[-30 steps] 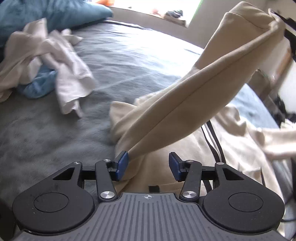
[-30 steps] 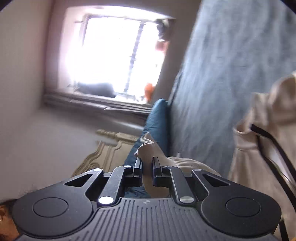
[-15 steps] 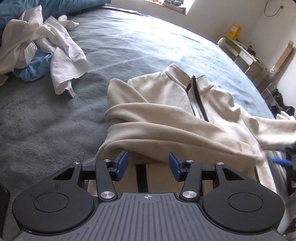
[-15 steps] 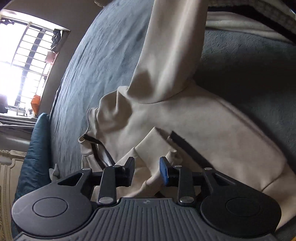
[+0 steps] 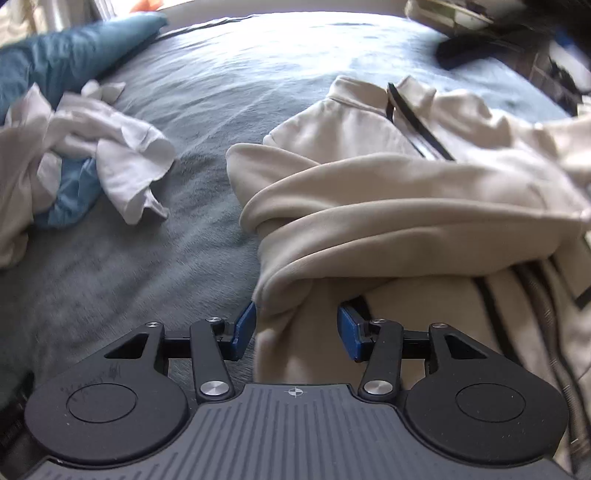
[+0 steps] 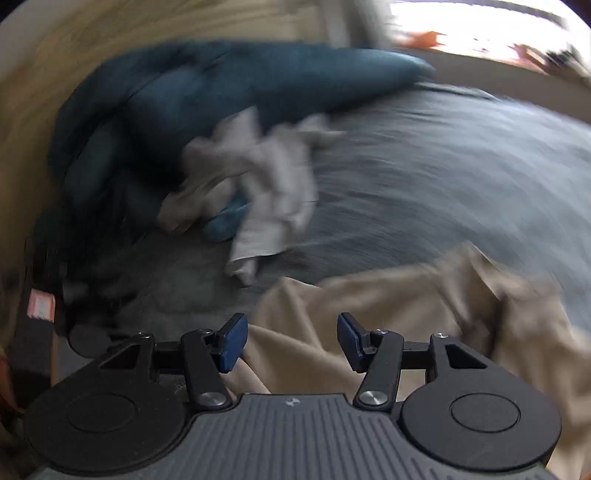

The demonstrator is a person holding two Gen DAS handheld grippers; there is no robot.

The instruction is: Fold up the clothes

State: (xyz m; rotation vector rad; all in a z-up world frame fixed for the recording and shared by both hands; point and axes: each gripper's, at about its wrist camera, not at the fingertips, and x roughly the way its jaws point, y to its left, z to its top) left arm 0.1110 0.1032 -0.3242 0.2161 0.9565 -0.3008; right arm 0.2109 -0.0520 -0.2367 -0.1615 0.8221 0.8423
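The beige sweatshirt (image 5: 388,206) lies spread on the grey blanket (image 5: 229,92) that covers the bed, its collar and dark zipper (image 5: 417,125) towards the far side and one sleeve (image 5: 369,229) folded across the body. The left gripper (image 5: 295,325) hovers at the near edge of that folded sleeve with its jaws about half open; cloth bunches between the blue pads (image 5: 243,328), but they do not press on it. The right gripper (image 6: 291,339) is over another part of the sweatshirt (image 6: 388,314); its jaws have just been opening and now stand half apart, with beige cloth below them and nothing gripped. That view is blurred, so fine detail is lost. To the left of the sweatshirt, well apart from it, sits a crumpled heap of white clothes (image 5: 99,147) with a light blue garment (image 5: 70,195) under it. Beyond the heap a dark teal pillow (image 5: 70,55) lies at the head of the bed. A bright window (image 6: 480,33) shows behind the bed. In the left view, dark blurred furniture (image 5: 517,44) stands past the far right corner of the bed.
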